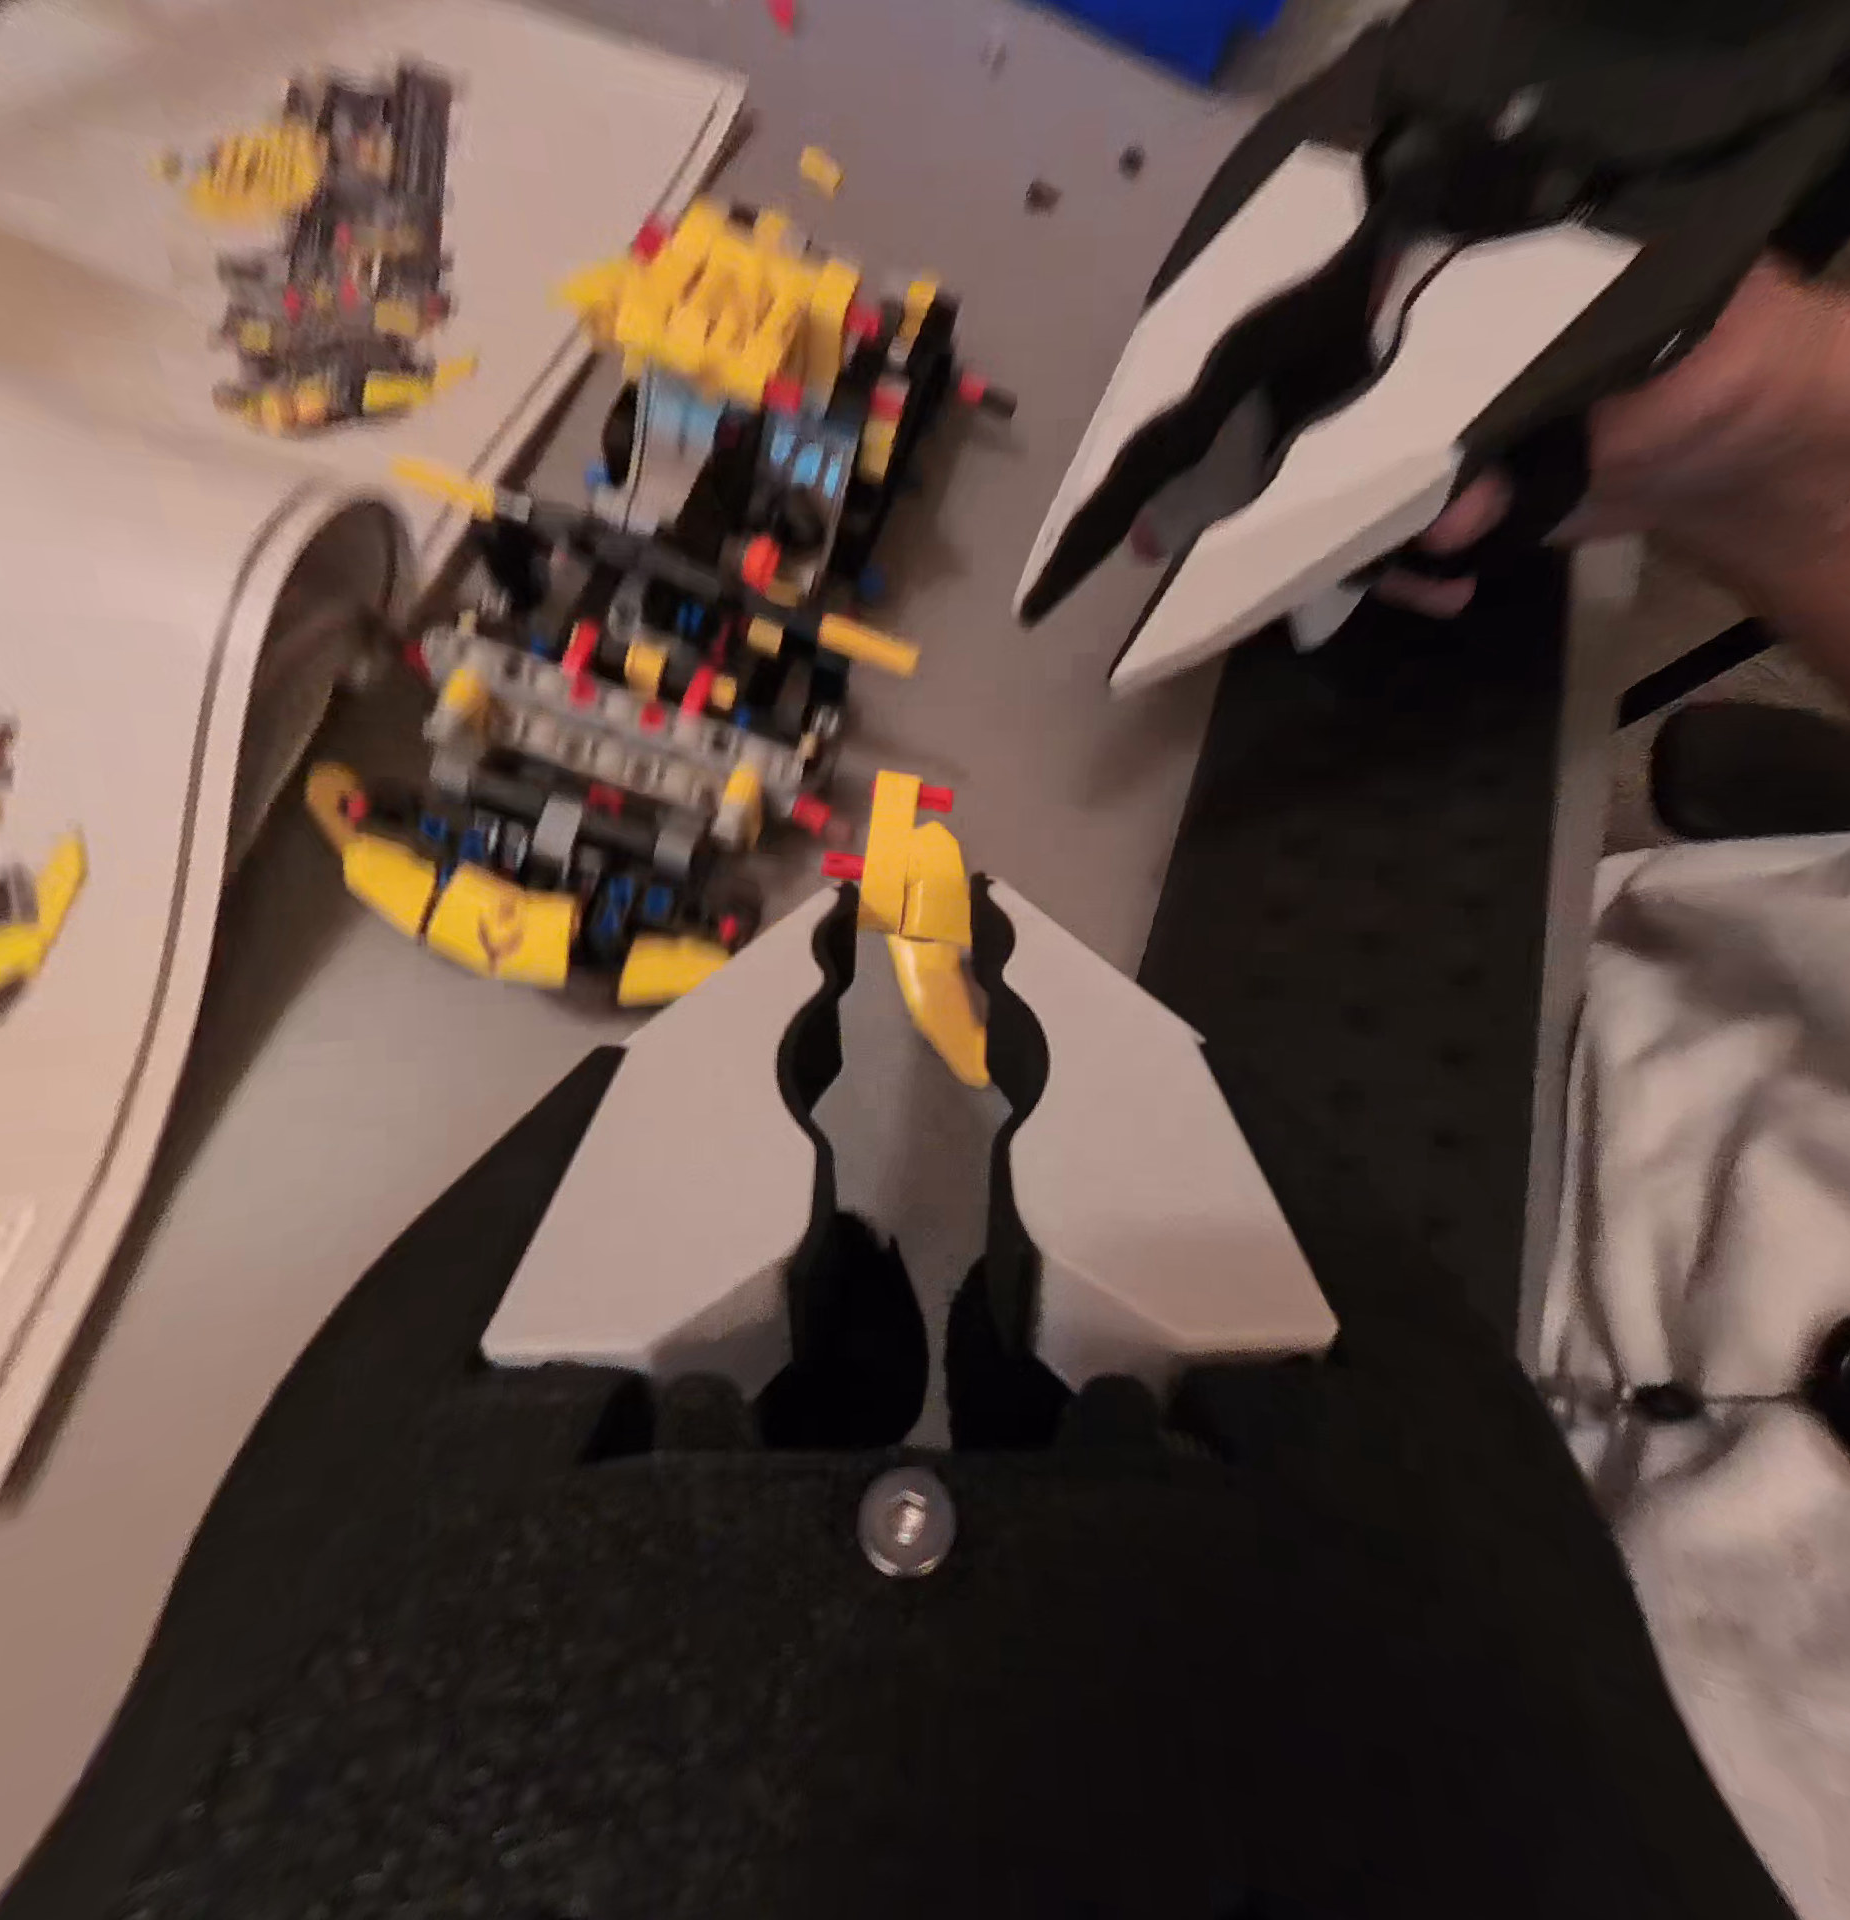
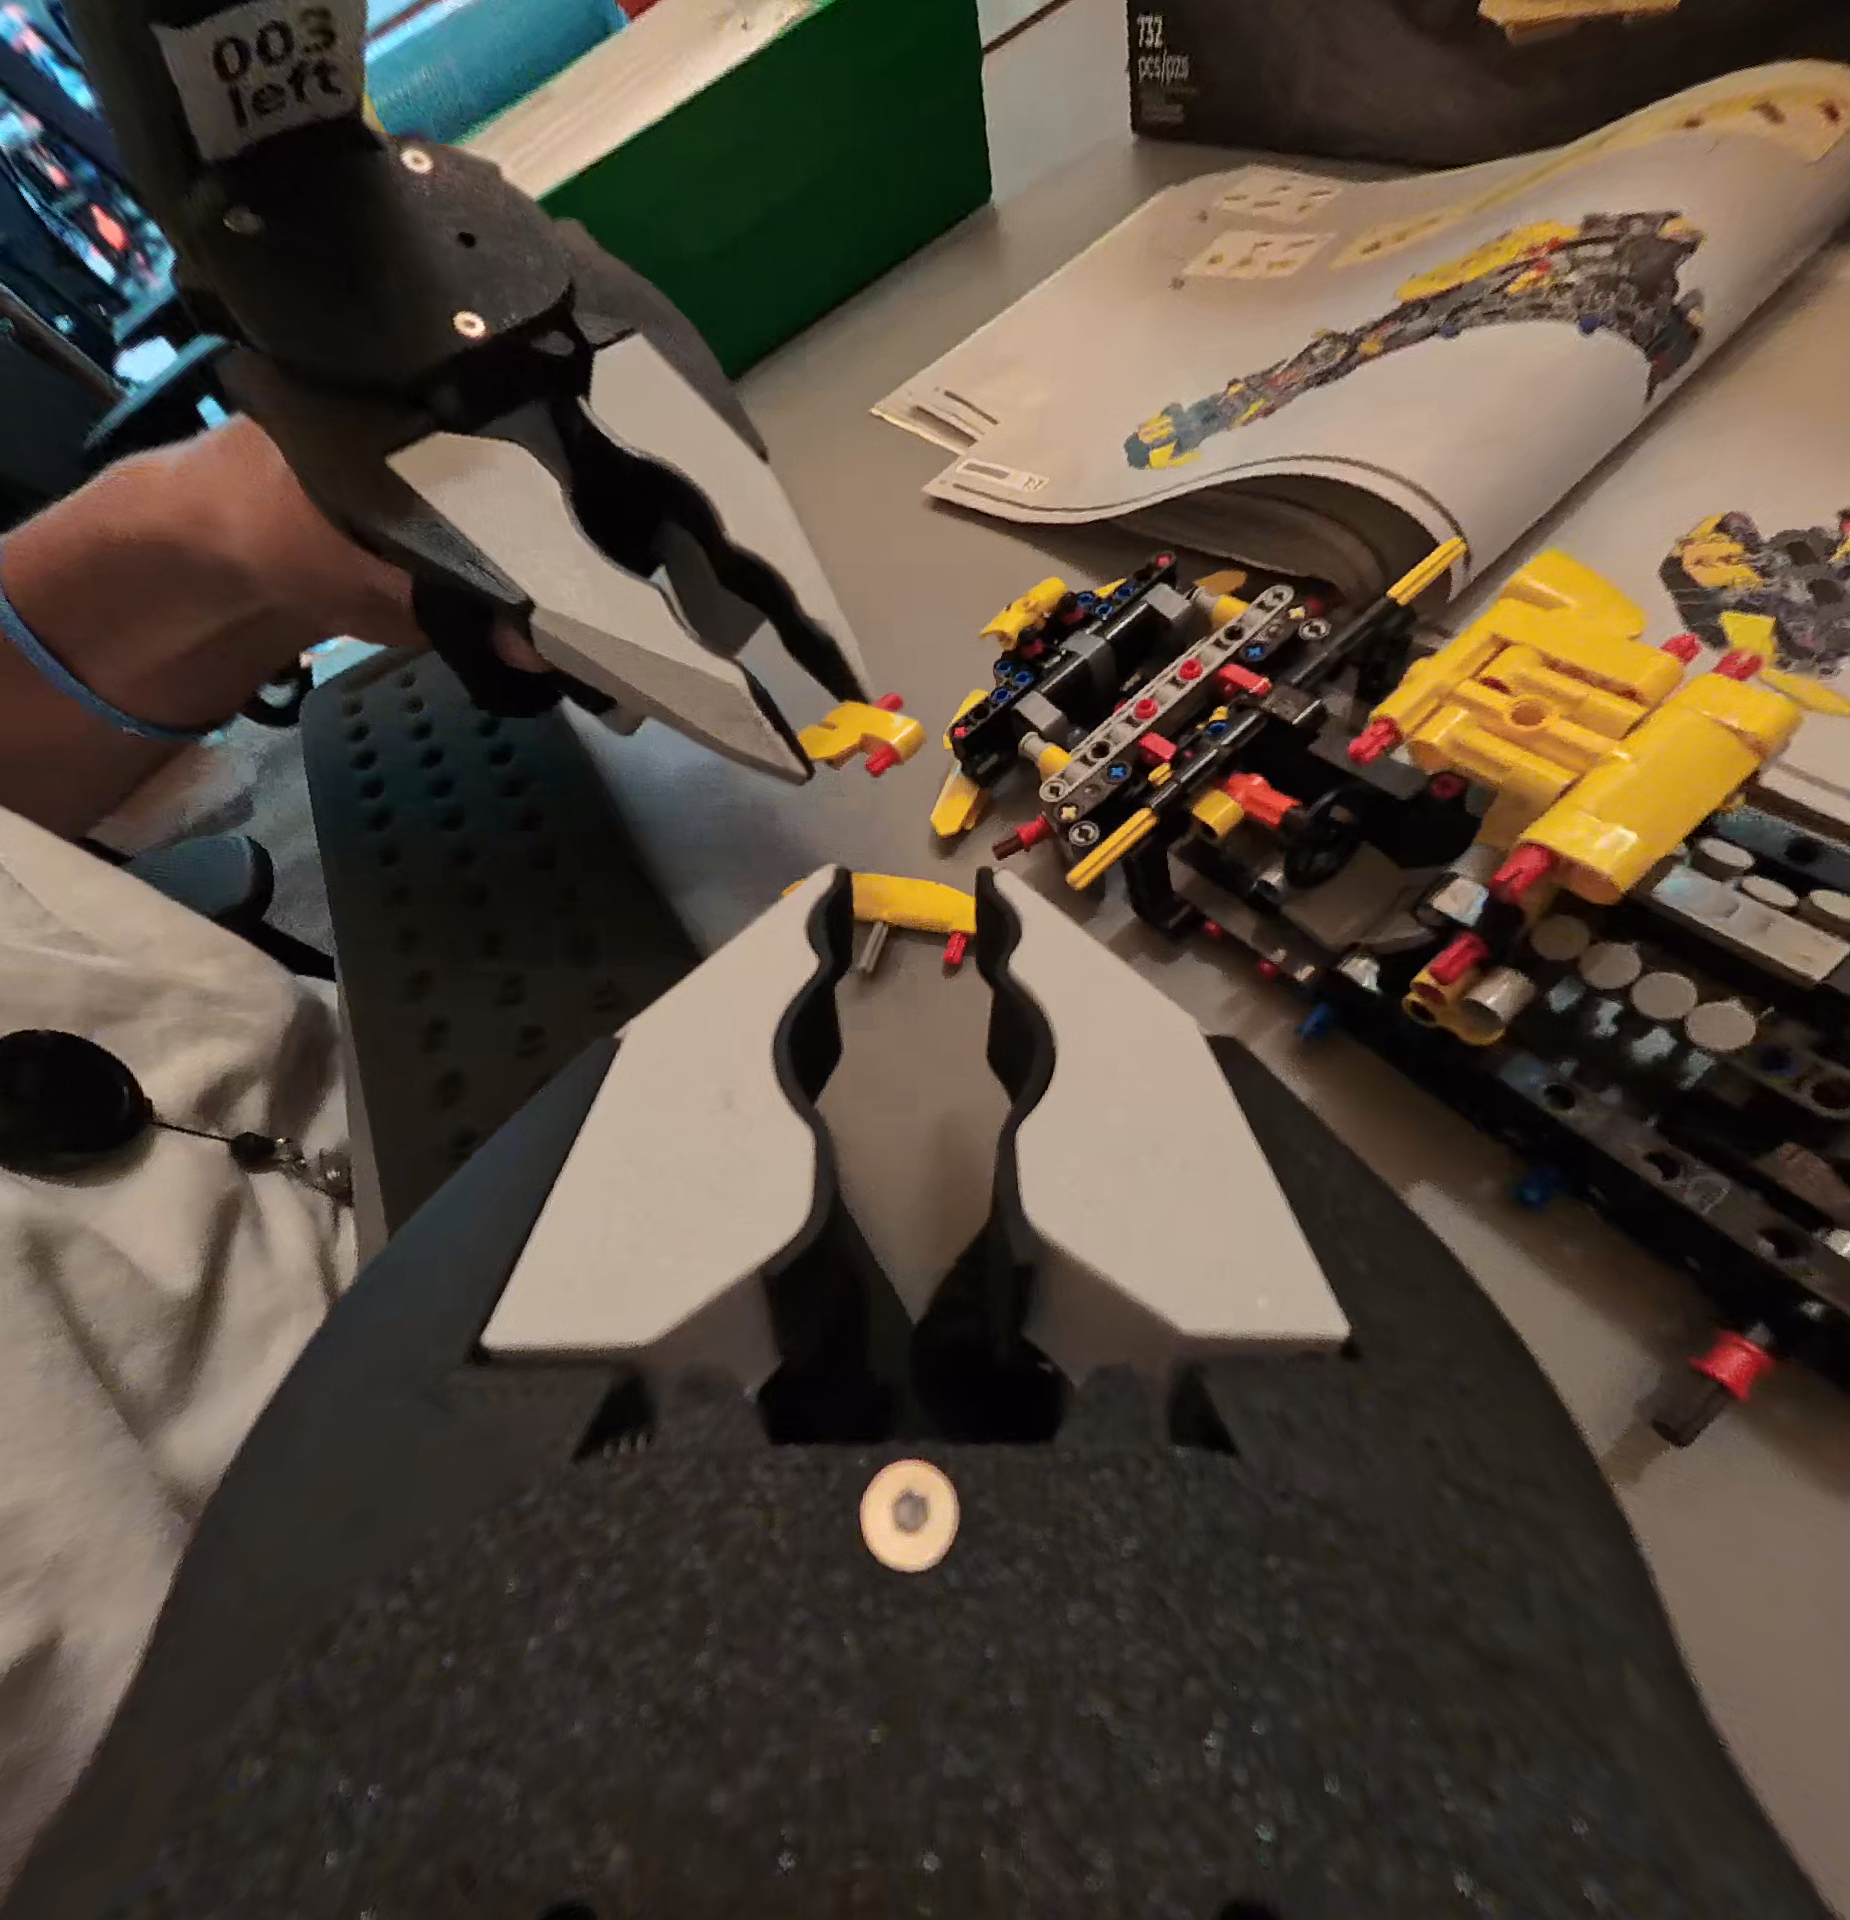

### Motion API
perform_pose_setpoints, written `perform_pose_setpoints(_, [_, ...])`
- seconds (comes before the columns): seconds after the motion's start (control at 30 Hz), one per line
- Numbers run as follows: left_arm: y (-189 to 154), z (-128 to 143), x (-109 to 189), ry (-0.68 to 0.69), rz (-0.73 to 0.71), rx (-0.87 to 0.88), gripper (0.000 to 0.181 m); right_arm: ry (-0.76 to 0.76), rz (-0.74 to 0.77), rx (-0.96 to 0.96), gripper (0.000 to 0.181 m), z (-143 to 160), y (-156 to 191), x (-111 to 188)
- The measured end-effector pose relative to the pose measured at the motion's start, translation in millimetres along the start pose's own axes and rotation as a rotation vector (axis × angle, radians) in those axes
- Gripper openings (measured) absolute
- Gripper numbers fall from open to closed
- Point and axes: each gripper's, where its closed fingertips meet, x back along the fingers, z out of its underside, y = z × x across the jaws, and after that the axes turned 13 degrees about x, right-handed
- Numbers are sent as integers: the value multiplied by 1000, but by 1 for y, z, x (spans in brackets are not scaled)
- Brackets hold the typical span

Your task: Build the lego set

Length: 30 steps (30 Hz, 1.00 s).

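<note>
My left gripper (image 1: 905, 899) pinches a small yellow sub-assembly (image 1: 916, 862) w/ red pins, off the bench, beside the model (image 2: 1316, 790). Light, stiff, prob. snaps apart; grip the flat sides. Right gripper (image 2: 905, 899) is slack over a yellow curved panel (image 2: 916, 899).

I seem to be working at a desk in an office or hobby workroom rather than a kitchen or shop. My grey bench (image 2: 1004, 312) carries an open instruction booklet (image 2: 1368, 343), the set's dark box (image 2: 1420, 94) at the far edge, and a green bin (image 2: 796, 177) beside it. A black perforated chair armrest (image 2: 464, 883) sits just beside the bench edge. Past it, the top left corner of my right wrist view shows dim, cluttered furniture that I cannot make out clearly.
</note>
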Motion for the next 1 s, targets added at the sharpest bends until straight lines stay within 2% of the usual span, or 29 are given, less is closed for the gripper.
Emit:
perform_pose_setpoints(0.1, [-13, -32, -15, -71, 5, -102, 21, -45, -26, -139, 22, -1, -4, 5])
perform_pose_setpoints(0.17, [-21, -47, -25, -108, -17, -185, 22, -142, -18, -279, 21, -9, -12, 11])
perform_pose_setpoints(0.27, [-29, -58, -39, -137, -40, -239, 22, -326, -82, -477, 21, -24, -17, 22])
perform_pose_setpoints(0.33, [-29, -63, -46, -146, -66, -239, 22, -366, -75, -555, 20, -24, -24, 26])
perform_pose_setpoints(0.5, [-34, -73, -47, -194, -52, -195, 21, -441, -98, -632, 6, -28, -35, 35])
perform_pose_setpoints(0.7, [-34, -81, -41, -260, -113, -220, 21, -494, -138, -723, 9, -32, -40, 31])
perform_pose_setpoints(0.87, [-32, -80, -43, -264, -138, -200, 22, -497, -110, -698, 8, -35, -43, 27])
perform_pose_setpoints(1.0, [-29, -75, -33, -262, -8, -138, 27, -480, -44, -682, 6, -31, -48, 28])
